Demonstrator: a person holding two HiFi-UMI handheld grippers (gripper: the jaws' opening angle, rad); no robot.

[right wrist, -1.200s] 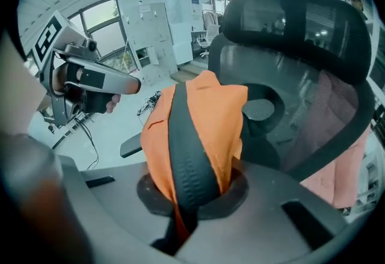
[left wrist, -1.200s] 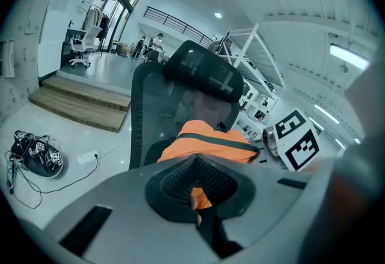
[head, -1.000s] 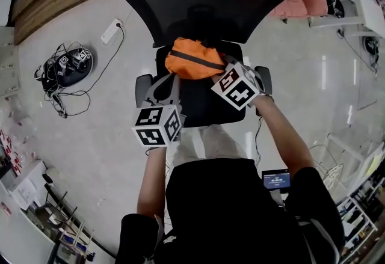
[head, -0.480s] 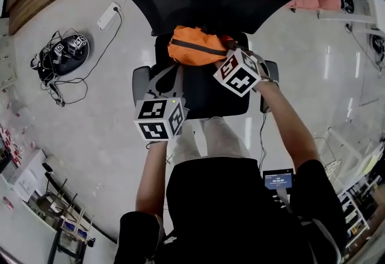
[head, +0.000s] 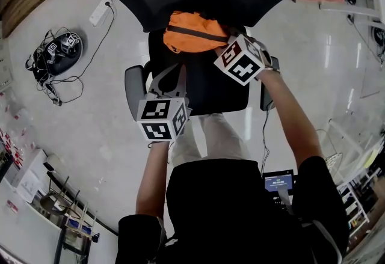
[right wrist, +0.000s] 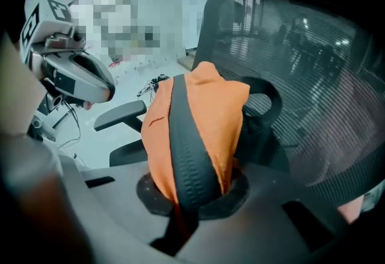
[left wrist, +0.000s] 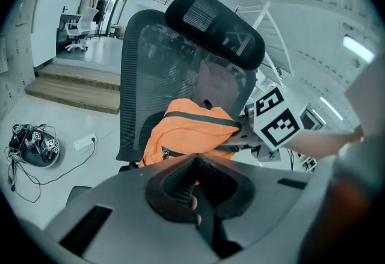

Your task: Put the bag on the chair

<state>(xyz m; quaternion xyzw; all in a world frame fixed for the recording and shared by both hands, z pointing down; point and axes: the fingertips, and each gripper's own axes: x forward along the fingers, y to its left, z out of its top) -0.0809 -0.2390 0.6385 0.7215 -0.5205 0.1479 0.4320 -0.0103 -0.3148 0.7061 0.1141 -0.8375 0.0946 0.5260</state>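
**A:** head view – orange bag (head: 195,31) is being held over the chair (head: 210,88) seat, tucked under the backrest, so it's probably being lined up for setting down.

**B:** yep. left gripper view: left gripper (left wrist: 194,196) is being held shut, seemingly on a sliver of the bag. right gripper view: right gripper (right wrist: 192,196) is being clamped on the zipper band, so the weight's getting carried there.

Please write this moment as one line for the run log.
phase: placing | orange bag: over chair seat | left gripper: shut on bag | right gripper: shut on bag
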